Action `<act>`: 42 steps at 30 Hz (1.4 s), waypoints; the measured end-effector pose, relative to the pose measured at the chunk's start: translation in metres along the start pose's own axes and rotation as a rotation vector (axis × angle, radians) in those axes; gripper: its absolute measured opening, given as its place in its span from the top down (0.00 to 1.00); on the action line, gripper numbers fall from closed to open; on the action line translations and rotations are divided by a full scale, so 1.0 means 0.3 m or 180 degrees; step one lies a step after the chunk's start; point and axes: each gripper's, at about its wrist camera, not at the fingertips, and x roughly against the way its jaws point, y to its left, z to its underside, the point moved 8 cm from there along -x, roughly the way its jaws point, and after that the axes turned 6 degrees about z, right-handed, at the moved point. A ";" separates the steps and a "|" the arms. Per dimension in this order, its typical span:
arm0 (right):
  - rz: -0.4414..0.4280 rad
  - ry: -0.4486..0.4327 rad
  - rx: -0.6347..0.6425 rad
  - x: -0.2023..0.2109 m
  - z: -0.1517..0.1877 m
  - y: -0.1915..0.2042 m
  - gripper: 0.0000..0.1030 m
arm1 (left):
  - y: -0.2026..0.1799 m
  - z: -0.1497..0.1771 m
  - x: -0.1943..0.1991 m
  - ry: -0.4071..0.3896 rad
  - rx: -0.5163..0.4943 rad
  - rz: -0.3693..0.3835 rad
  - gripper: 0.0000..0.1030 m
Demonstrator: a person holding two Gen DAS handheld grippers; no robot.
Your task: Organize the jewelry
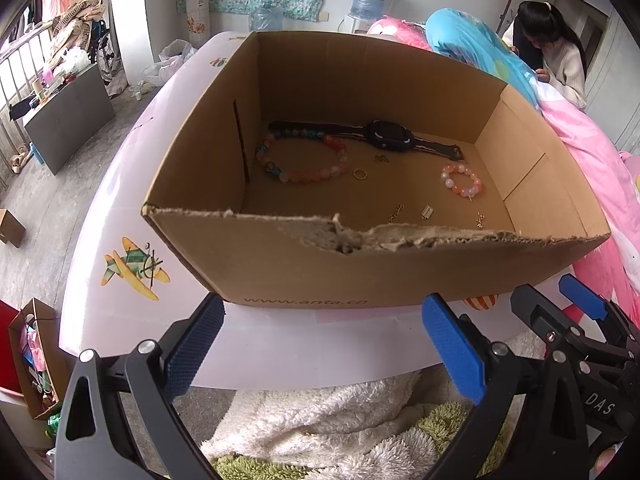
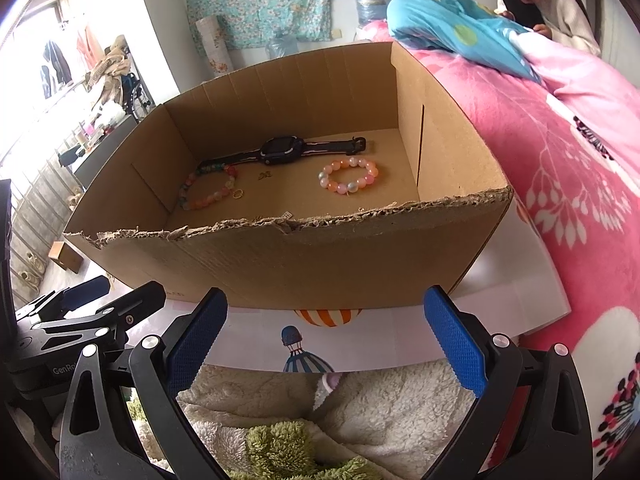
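A brown cardboard box (image 1: 280,264) (image 2: 320,264) with a torn front rim sits on a white table. Inside lie a black watch (image 1: 384,138) (image 2: 280,149), a large multicoloured bead bracelet (image 1: 300,156) (image 2: 208,188), a small pink bead bracelet (image 1: 461,179) (image 2: 348,174), a gold ring (image 1: 360,174) (image 2: 237,194) and small gold chain pieces (image 1: 394,214). My left gripper (image 1: 320,344) is open and empty, low in front of the box. My right gripper (image 2: 326,340) is also open and empty, beside the left one; its blue pads (image 1: 580,300) show at the right of the left wrist view.
The white table (image 1: 120,216) carries cartoon stickers. A pink blanket (image 2: 560,168) and blue bedding (image 2: 448,20) lie to the right, where a person (image 1: 560,56) sits. Fluffy white and green fabric (image 2: 360,420) lies below the grippers. Clutter and a grey cabinet (image 1: 68,116) stand at the left.
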 end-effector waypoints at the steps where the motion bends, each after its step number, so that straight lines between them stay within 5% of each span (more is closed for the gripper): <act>1: 0.0000 -0.0002 0.0000 0.000 -0.001 0.000 0.08 | 0.000 0.000 -0.002 0.0003 -0.0001 -0.0003 0.06; 42: 0.0072 -0.0022 0.0107 -0.010 -0.003 -0.003 0.08 | -0.001 0.014 -0.026 0.0095 -0.0058 -0.0092 0.06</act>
